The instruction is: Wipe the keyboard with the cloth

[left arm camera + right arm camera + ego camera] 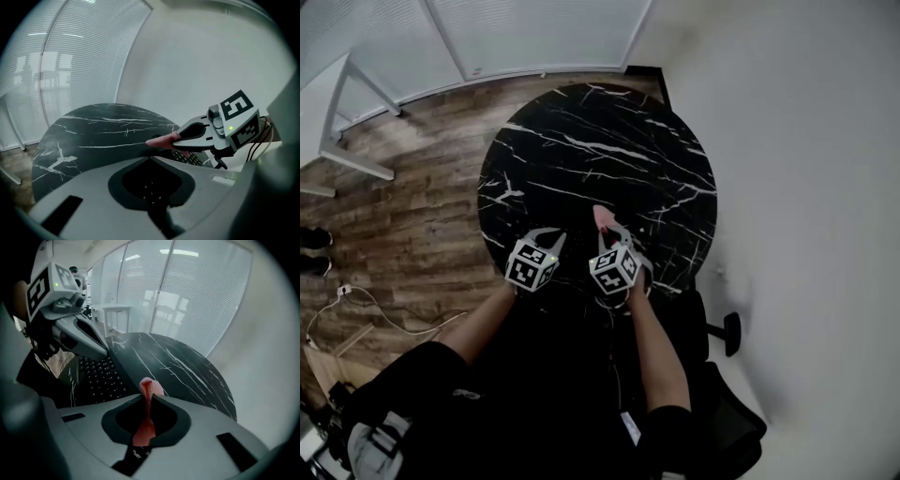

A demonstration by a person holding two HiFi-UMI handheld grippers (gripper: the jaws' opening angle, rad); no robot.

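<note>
The right tongs [149, 399] pinch the pink cloth [151, 386] near the keyboard [98, 376] on the black counter [600, 141]; the left tongs [150, 160] are closed, empty

Cloth [147, 389]: small, pink-red, bunched to a narrow strip, pinched btwn right gripper [610, 231] jaws, tip poking up past them, over the keyboard [99, 378]. Keyboard: black, flat on black marble table [609, 141], by person's edge.
</note>
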